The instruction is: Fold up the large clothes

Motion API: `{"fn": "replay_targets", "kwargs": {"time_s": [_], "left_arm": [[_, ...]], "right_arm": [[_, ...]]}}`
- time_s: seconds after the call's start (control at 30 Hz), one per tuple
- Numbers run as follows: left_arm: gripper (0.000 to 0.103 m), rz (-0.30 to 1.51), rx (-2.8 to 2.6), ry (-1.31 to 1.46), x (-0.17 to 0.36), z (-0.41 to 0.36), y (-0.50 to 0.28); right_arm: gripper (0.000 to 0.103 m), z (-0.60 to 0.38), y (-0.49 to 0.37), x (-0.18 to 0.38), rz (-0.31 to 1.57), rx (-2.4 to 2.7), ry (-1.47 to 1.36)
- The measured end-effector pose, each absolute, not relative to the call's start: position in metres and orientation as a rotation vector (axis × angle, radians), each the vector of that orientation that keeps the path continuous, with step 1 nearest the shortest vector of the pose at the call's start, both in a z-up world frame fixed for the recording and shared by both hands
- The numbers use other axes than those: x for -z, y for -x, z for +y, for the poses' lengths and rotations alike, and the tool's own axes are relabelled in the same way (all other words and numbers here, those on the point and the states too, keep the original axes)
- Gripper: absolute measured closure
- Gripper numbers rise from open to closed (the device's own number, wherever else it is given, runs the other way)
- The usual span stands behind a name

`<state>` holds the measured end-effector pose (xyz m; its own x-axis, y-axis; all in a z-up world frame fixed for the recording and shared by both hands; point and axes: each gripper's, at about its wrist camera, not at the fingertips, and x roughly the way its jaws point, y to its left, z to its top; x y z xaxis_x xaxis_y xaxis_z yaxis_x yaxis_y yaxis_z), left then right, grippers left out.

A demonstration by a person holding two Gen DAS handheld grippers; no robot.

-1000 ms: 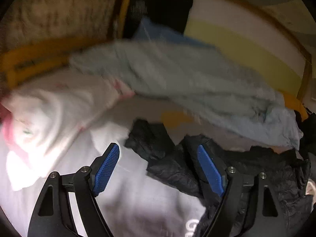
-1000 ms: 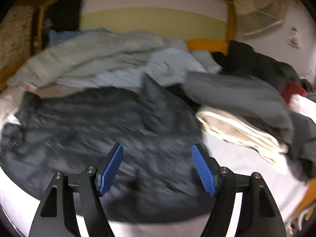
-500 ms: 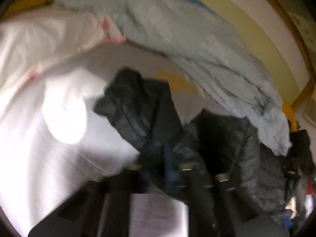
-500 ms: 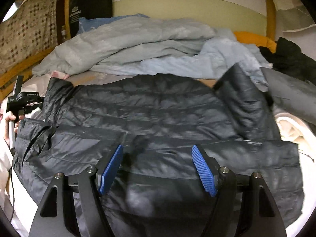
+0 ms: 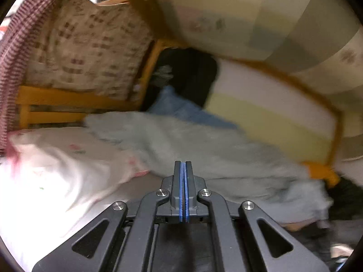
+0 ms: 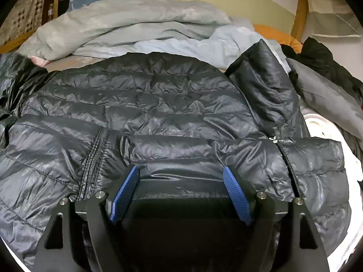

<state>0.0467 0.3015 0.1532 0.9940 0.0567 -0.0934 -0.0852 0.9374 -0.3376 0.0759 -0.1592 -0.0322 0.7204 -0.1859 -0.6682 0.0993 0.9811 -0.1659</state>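
Note:
A black quilted puffer jacket point(image 6: 158, 104) lies spread flat on the bed and fills most of the right wrist view, with one sleeve point(image 6: 267, 86) folded up at the right. My right gripper point(image 6: 181, 176) is open, its blue pads point(image 6: 236, 192) low over the jacket's near hem. In the left wrist view my left gripper point(image 5: 182, 165) is shut with its pads pressed together and nothing visible between them; it points over the bed at the bedding. The jacket is only a dark blur at the lower right of that view point(image 5: 354, 204).
A pale blue-grey duvet point(image 6: 127, 22) is heaped behind the jacket; it also shows in the left wrist view point(image 5: 204, 149). A white pillow point(image 5: 56, 172) lies at left. A wooden bed frame point(image 5: 56, 99) and striped wall panel point(image 5: 272, 104) stand behind. Dark and grey clothes point(image 6: 322, 86) pile at right.
My left gripper has shut and swung up away from the jacket sleeve toward the headboard. My right gripper has moved closer over the jacket, which now lies spread flat.

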Motion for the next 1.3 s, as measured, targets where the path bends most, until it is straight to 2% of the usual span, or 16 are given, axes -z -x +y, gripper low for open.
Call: {"fn": "replay_targets", "kwargs": {"time_s": [0.13,0.23,0.27,0.3,0.37,0.5,0.6,0.63,0.7,0.8,1.07,1.1,1.13,1.17,1.2,1.3], "left_arm": [[0.102,0.128,0.121,0.339,-0.162,0.265,-0.045],[0.101,0.19,0.118,0.236,-0.159,0.226,-0.055],[0.092,0.193,0.107,0.208,-0.155,0.218,-0.055],[0.074,0.196,0.102,0.193,-0.15,0.214,-0.054],[0.061,0.217,0.07,0.184,-0.135,0.21,-0.051],[0.061,0.275,-0.038,0.173,-0.101,0.221,-0.042],[0.059,0.22,-0.159,0.189,-0.088,0.235,-0.006],[0.056,0.17,-0.179,0.205,-0.087,0.239,0.015],[0.038,0.105,-0.225,0.21,-0.087,0.244,0.047],[0.03,0.082,-0.388,0.164,-0.078,0.248,0.07],[0.03,0.459,-0.383,0.313,0.004,0.29,0.01],[0.033,0.486,-0.389,0.356,0.011,0.298,0.004],[0.043,0.508,-0.384,0.395,0.018,0.305,0.0],[0.079,0.523,-0.367,0.432,0.022,0.31,-0.004],[0.099,0.532,-0.33,0.475,0.025,0.314,-0.005],[0.099,0.473,-0.272,0.497,0.013,0.307,0.002]], "right_arm": [[0.024,-0.165,-0.052,0.011,0.641,0.221,0.003],[0.024,-0.163,-0.048,-0.001,0.624,0.202,0.028],[0.024,-0.161,-0.048,-0.003,0.63,0.206,0.056],[0.024,-0.162,-0.047,-0.006,0.624,0.213,0.077],[0.024,-0.168,-0.04,-0.01,0.596,0.22,0.058],[0.024,-0.181,-0.033,-0.015,0.58,0.196,0.003],[0.024,-0.186,-0.025,-0.021,0.56,0.207,0.005],[0.024,-0.189,-0.022,-0.023,0.548,0.211,0.003],[0.024,-0.192,-0.017,-0.029,0.531,0.215,-0.002],[0.024,-0.197,-0.009,-0.037,0.504,0.221,-0.028],[0.022,-0.192,0.013,-0.049,0.456,0.196,-0.022],[0.021,-0.191,0.015,-0.05,0.45,0.193,-0.014],[0.022,-0.191,0.017,-0.052,0.446,0.19,-0.011],[0.021,-0.191,0.019,-0.053,0.443,0.187,-0.011],[0.021,-0.193,0.02,-0.055,0.44,0.185,-0.015],[0.021,-0.199,0.021,-0.057,0.443,0.185,-0.025]]}}
